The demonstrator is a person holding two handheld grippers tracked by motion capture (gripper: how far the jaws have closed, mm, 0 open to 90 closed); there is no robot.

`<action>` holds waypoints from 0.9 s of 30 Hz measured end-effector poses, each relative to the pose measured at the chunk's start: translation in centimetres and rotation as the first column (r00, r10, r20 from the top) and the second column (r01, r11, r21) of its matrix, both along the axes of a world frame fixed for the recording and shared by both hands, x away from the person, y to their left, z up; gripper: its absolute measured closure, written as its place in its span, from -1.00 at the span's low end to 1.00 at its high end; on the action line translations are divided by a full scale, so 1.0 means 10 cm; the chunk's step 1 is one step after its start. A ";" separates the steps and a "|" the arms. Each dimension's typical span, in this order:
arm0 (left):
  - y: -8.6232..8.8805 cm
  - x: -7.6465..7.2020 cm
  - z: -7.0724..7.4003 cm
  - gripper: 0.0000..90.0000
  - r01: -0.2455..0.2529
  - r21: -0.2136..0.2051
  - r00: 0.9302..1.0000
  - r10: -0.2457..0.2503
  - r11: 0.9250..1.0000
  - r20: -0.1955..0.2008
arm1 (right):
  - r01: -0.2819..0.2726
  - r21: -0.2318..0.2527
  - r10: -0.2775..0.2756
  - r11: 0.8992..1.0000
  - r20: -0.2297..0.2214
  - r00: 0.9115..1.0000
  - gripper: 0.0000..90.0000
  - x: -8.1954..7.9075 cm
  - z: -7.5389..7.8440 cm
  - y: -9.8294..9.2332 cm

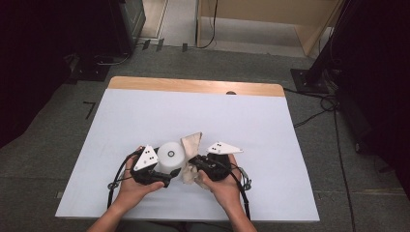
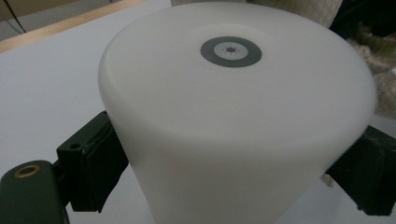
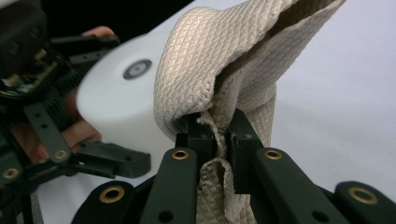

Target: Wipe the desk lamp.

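the left gripper (image 1: pixel 164 178) sits near the front edge of the table (image 1: pixel 121 125), held in the person's left hand (image 1: pixel 133 186), and its jaws are spread wide around a white cup (image 1: pixel 170 157) that stands upside down, its flat base with a small grey ring facing up. in the left gripper view the cup (image 2: pixel 233 121) is close up, and the two black pads (image 2: pixel 95 163) press against its wall on either side, low down, so the gripper has it clamped across its full width. the right gripper (image 1: pixel 193 162), in the right hand (image 1: pixel 220 186), lies just beside the cup on its right and points toward it. its jaws are almost fully closed, with only a thin gap, and that gap is packed with a beige cloth (image 1: pixel 191 145). in the right gripper view the cloth (image 3: pixel 210 70) is pinched between the fingertips (image 3: pixel 198 135); above the grip it rises in a folded, waffle-textured loop, and below it a bunched tail hangs down between the gripper's arms. the upper fold lies against the side of the cup (image 3: pixel 116 98), touching it, though whether it presses on it i cannot tell. from the high view the cloth stands up between the two grippers, its tip tilted away from the person, with more of it crumpled on the table under the right gripper. the white table cover around them is bare.
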State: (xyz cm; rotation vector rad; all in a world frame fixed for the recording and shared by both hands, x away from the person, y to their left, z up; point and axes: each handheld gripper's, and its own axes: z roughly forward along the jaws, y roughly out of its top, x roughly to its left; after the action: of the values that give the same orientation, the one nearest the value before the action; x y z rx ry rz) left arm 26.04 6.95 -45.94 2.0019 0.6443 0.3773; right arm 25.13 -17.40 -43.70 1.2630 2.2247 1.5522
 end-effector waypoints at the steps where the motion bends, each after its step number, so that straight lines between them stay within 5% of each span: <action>1: 0.00 0.00 0.00 -0.81 0.000 -0.002 1.000 0.000 1.000 -0.001 | 0.002 0.000 -0.002 1.000 0.005 1.000 0.85 -0.01 0.01 0.00; 6: 0.00 0.00 0.00 -0.81 0.000 -0.003 1.000 0.000 1.000 -0.002 | 0.002 -0.027 -0.002 1.000 0.003 1.000 0.85 0.00 -0.05 0.03; 19: 0.00 0.00 0.00 -0.81 -0.001 0.000 1.000 0.001 1.000 -0.001 | 0.000 -0.120 -0.019 0.993 -0.160 0.987 0.85 0.14 -0.51 0.11; 27: 0.00 0.00 -0.01 -0.81 0.001 -0.001 1.000 -0.001 1.000 -0.003 | 0.010 -0.090 -0.022 0.996 -0.129 0.991 0.85 0.12 -0.42 0.10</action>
State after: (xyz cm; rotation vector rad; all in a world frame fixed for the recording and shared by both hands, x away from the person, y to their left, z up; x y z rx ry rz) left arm 26.05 6.93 -46.00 2.0024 0.6445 0.3735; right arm 26.30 -16.43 -47.89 1.3891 2.3268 1.3846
